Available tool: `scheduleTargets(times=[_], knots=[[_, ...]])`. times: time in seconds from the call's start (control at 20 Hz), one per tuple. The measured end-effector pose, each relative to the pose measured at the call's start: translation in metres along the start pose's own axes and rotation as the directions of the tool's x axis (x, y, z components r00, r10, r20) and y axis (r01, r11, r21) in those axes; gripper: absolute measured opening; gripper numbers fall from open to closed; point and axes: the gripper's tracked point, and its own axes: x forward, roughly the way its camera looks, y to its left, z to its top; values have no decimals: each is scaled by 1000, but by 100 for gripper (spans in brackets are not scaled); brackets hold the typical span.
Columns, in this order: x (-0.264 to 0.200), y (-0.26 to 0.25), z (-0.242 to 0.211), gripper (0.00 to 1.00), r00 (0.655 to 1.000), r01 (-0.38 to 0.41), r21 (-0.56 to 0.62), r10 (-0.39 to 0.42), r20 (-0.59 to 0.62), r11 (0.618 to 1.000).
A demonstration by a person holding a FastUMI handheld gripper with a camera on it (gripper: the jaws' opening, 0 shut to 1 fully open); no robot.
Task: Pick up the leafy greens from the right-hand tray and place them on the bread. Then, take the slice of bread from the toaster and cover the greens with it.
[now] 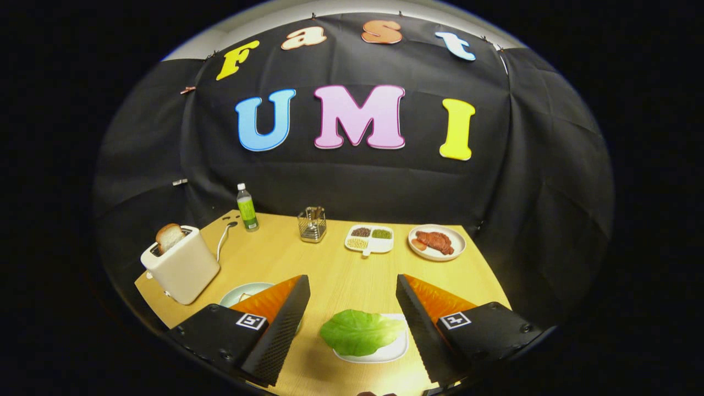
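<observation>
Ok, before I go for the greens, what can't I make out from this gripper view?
- Pale plate by the toaster: mostly behind the hand-held gripper's left finger, so whether the base bread lies on it is hidden.
- White tray under the leafy greens: covered by the leaf and the right finger.
- Bread slice: its lower part sits down in the toaster slot.
- Compartment dish contents: too small to identify.
</observation>
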Motion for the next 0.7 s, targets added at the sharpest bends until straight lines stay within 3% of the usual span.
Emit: scheduleTargets(times=[0.3, 0.7], knots=[[44, -4, -67, 98, 978, -57, 32, 62, -198, 998], [77, -28, -132, 100, 933, -67, 23, 71, -352, 997]])
